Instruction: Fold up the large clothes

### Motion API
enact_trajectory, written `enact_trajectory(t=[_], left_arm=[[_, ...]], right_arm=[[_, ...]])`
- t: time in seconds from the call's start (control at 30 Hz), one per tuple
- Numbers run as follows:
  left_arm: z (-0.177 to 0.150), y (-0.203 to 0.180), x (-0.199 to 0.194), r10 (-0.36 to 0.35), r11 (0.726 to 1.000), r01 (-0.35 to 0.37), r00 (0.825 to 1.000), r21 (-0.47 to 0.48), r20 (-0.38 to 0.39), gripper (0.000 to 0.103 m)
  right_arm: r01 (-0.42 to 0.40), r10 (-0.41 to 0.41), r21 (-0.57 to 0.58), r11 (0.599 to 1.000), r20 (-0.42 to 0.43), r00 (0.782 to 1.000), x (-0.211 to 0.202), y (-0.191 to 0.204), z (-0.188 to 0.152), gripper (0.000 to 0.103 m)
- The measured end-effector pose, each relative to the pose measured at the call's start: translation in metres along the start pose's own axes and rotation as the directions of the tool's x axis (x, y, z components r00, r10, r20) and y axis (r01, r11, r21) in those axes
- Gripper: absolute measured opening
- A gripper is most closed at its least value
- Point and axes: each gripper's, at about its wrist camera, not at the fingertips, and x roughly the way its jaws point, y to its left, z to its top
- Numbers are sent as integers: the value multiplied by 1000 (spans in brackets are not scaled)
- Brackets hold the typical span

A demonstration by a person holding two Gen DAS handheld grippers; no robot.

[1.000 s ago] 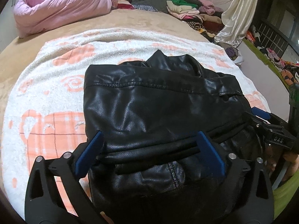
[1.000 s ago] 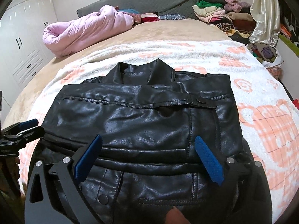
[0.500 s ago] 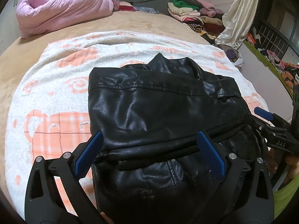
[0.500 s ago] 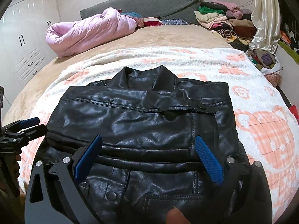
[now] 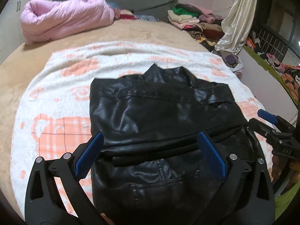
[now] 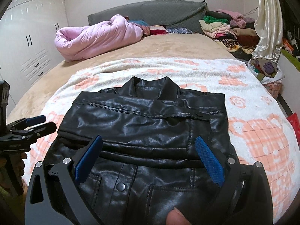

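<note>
Bedroom, patterned blanket [image 6: 243, 78] over bed: black leather jacket [image 6: 142, 123] folded at frame centre, left gripper [image 5: 150, 155] and right gripper [image 6: 150, 153] both spread wide, empty, above its lower edge; judge: pinch both corners evenly, keep fold square.

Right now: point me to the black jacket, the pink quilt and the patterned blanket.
black jacket [image 6: 142, 127], right wrist view, on the shiny folded-over panel.
pink quilt [image 6: 97, 37], right wrist view, on the middle of the bundle.
patterned blanket [image 5: 56, 101], left wrist view, on a bare part left of the jacket.
</note>
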Motion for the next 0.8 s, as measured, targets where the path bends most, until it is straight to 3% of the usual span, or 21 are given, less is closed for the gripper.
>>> enact_trajectory(t=[0.43,0.8], left_arm=[[-24,-43,-12,22,996,-22,1000,84,-1,93],[-43,-47,-30,43,996,-42,999,82,-3,93]], right_arm=[[8,-9,29,1000,30,1000,-33,-21,-18,99],[8,-9,37,999,14,1000,-51,-35,-45,99]])
